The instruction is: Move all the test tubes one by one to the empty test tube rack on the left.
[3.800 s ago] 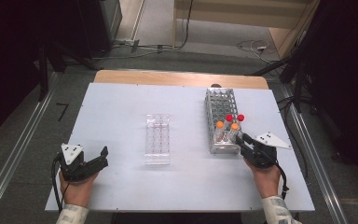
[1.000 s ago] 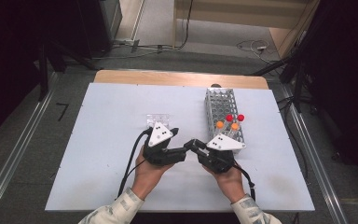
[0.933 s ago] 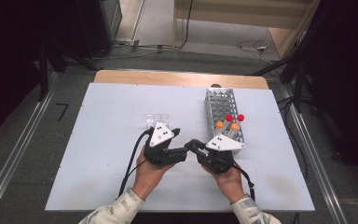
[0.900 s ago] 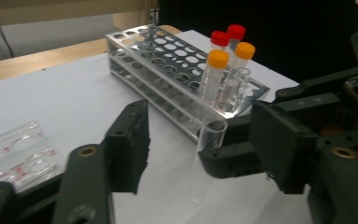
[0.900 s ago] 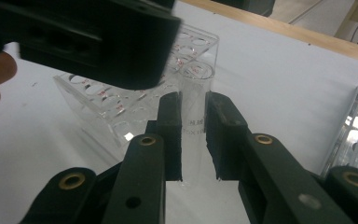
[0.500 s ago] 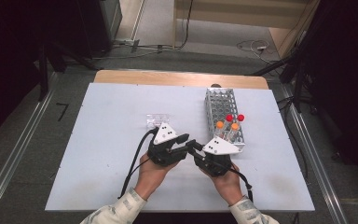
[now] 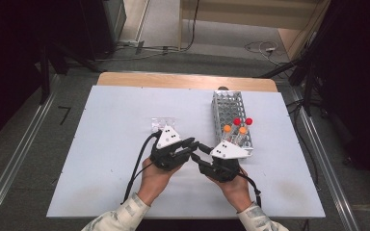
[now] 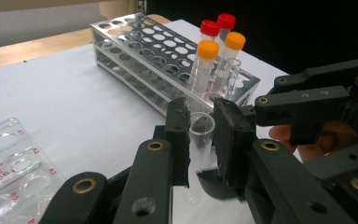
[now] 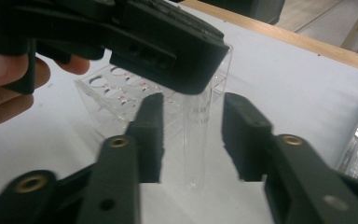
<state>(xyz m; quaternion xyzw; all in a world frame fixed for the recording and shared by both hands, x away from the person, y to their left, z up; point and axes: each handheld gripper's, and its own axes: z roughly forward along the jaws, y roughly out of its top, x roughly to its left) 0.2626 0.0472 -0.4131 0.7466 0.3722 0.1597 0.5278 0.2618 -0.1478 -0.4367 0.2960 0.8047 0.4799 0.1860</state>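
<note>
Close in, my left gripper is pinched tight on the clear open tube, pads pressed against both of its sides, the tube standing roughly upright with its open mouth just above the pads. Right alongside, my right gripper has just been opening: its jaws now stand spread to either side of the same tube, a gap showing between each pad and the glass, so it no longer grips. From above, the two grippers meet nose to nose, left gripper and right gripper touching tips over the white table. Just behind my left gripper sits the clear plastic rack. Beyond my right gripper stands the metal rack, carrying two orange-capped tubes and two red-capped tubes at its near end.
</note>
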